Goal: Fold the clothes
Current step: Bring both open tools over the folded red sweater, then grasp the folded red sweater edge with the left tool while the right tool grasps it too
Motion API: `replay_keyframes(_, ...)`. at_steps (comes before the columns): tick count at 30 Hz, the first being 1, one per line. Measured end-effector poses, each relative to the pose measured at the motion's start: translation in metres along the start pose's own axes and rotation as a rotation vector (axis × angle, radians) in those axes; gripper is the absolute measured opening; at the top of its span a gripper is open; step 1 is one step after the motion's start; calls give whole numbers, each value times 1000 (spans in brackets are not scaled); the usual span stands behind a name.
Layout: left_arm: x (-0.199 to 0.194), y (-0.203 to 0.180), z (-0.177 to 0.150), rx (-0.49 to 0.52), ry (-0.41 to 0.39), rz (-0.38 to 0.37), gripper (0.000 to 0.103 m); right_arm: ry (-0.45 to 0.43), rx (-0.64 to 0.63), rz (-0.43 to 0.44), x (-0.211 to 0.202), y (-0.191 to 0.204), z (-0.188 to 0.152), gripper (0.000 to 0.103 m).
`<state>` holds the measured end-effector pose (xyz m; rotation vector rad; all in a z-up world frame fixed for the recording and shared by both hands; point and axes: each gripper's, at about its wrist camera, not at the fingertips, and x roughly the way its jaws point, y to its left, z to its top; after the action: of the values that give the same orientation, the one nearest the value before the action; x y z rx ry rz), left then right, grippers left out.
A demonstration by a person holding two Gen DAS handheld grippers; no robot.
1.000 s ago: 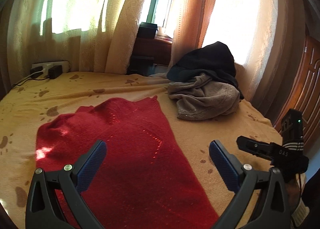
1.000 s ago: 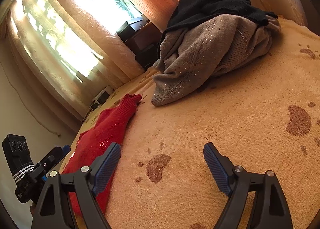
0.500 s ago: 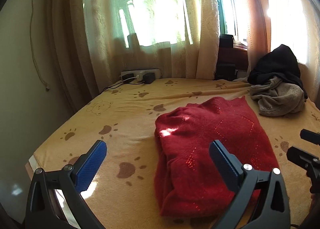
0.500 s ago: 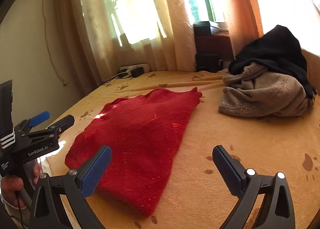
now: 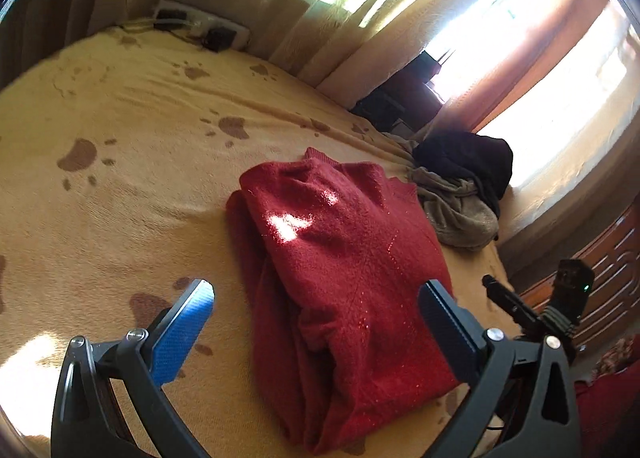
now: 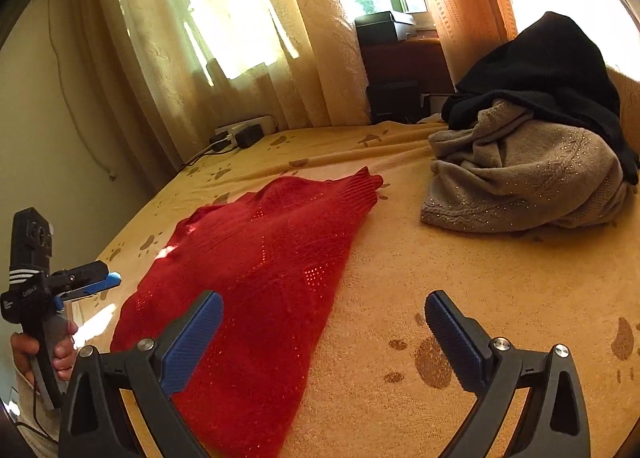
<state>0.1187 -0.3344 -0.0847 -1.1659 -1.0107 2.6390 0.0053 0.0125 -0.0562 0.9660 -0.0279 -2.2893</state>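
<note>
Because the red sweater (image 5: 340,282) lies lengthwise ahead between your left tongs (image 5: 316,334), both tongs spread and empty, lead left; your right tongs (image 6: 324,334) probably straddle only its near right edge on the bed (image 6: 460,282).

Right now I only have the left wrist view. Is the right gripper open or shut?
Observer: Open. The right gripper has its jaws wide apart and holds nothing.
Operator: What's it pointing at?
Observer: It straddles the edge of the red sweater, one side in front of red knit and the other in front of bare blanket.
Operator: Any detail on the grey sweater?
Observer: The grey sweater has a sparkly studded hem facing that gripper.
</note>
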Motion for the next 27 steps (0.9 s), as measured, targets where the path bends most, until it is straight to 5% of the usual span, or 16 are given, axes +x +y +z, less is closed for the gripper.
replay_keyframes(4,22,11,12,-94,84,-91,103,1,-21,-1,6,7,0,103)
replay_keyframes(11,54,13,20,-133,146,-90,103,-9,-78,-6,15,24,-1,103)
replay_keyframes(23,89,11,36,-204,220,-176,102,-217,-482,-69,-17,115,-37,103)
replay_keyframes(24,91,9,37,-200,230,-177,98,-208,-482,-65,-15,116,-38,103)
replay_keyframes(27,102,4,37,-175,278,-150,62,-190,-459,-58,-10,111,-38,103)
